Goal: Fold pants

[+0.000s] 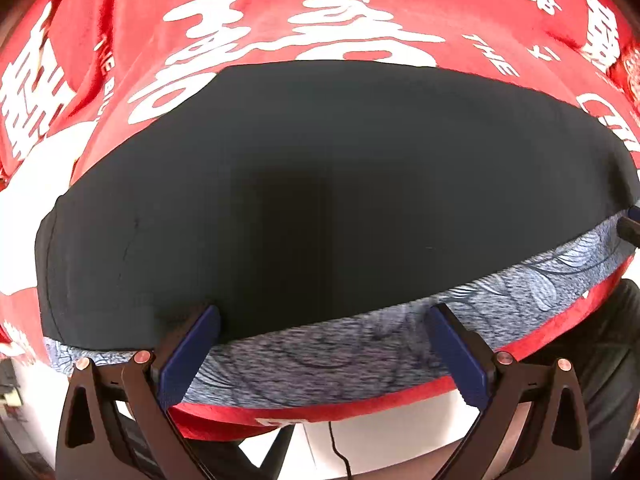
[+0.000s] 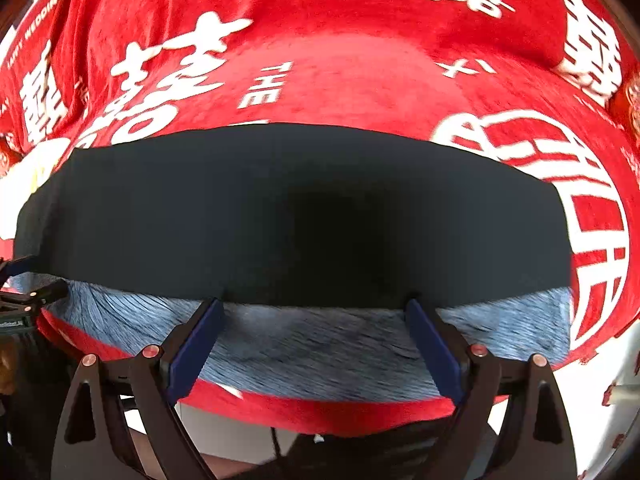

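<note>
Pants (image 1: 320, 184) lie flat on a red blanket (image 1: 360, 28), folded into a dark navy slab w/ a blue-grey patterned band (image 1: 320, 356) along the near edge. Landmark for all places: the pants.

Nearest the left wrist cam, the left gripper (image 1: 324, 320) stands w/ jaws spread wide, blue pads (image 1: 188, 356) on either side of the band, tips at the line where band meets dark cloth; nothing pinched between them. Below the near edge of the pants: a strip of red blanket, then a white surface w/ a thin black cable (image 1: 334, 440). At the pants' right end, a bit of the other gripper's dark frame (image 1: 630, 228) pokes in.

Right wrist cam, same order: right gripper (image 2: 316, 304) also wide apart, pads (image 2: 196, 352) over the band, tips at the dark cloth's edge, holding nothing. The band looks smeared here, so its pattern can't be read; the left view shows fine swirling lines. At the pants' left end, black parts of the other gripper (image 2: 28, 300) show.

Beyond the pants' far edge, white print on the blanket: large Chinese double-happiness characters (image 1: 304, 20) in the left view, plus "THE" (image 1: 490, 56) to the far right. Right view reads "THE" (image 2: 260, 84) just past the far edge, "WEDDING" (image 2: 34, 28) far left, and a round white emblem (image 2: 560, 208) off the pants' right end; the left view catches only its edge.
</note>
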Motion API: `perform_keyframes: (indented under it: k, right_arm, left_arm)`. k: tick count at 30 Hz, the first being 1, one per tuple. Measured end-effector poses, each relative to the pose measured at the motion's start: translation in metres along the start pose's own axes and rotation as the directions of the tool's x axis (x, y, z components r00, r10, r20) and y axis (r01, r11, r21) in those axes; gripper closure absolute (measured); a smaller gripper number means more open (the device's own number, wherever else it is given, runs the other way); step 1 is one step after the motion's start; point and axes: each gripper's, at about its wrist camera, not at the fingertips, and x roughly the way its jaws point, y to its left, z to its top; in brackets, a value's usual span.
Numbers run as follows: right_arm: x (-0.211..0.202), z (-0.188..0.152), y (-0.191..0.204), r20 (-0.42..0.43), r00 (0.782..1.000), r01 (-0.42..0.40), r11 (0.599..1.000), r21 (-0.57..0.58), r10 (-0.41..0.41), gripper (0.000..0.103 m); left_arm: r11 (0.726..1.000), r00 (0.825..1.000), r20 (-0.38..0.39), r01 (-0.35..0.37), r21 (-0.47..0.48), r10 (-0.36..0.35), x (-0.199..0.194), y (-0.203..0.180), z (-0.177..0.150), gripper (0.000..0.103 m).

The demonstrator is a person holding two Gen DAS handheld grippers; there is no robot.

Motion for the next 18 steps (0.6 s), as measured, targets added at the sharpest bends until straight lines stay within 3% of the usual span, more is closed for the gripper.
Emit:
perform_keyframes:
  k: [2,4,8,11,13,18]
  right_arm:
    - [-0.002,-0.005,-0.015,-0.010,1.000,0.028,1.000,0.014,-0.027,0.009]
    - [-0.001,-0.012,-0.044,-0.053,0.989,0.141,0.988,0.066,-0.137,0.008]
    - [-0.026,-0.033,-0.108,-0.003,0.998,0.056,0.951,0.303,-0.058,0.008]
    - [-0.044,-0.053,-0.140,0.033,0.999,0.026,0.923,0.385,-0.042,0.008]
    - [-0.046,-0.066,-0.161,0.051,0.998,-0.044,0.896,0.443,0.024,0.008]
    - [-0.033,-0.092,-0.187,0.157,0.967,-0.255,0.782,0.569,0.201,0.008]
  left_arm:
    - [1.000,1.000,-0.005,0.006,0.029,-0.006,-0.003,-0.013,0.002,0.000]
    - [0.997,1.000,-0.004,0.020,0.078,-0.019,-0.007,-0.033,0.006,0.000]
    - [0.975,0.999,0.032,0.030,0.221,-0.038,-0.022,-0.090,0.017,0.000]
    - [0.956,0.997,0.036,0.059,0.288,-0.072,-0.026,-0.132,0.027,0.000]
    - [0.948,0.996,0.023,0.077,0.309,-0.088,-0.025,-0.153,0.036,0.000]
    - [0.941,0.997,0.001,0.074,0.330,-0.079,-0.020,-0.183,0.046,0.000]
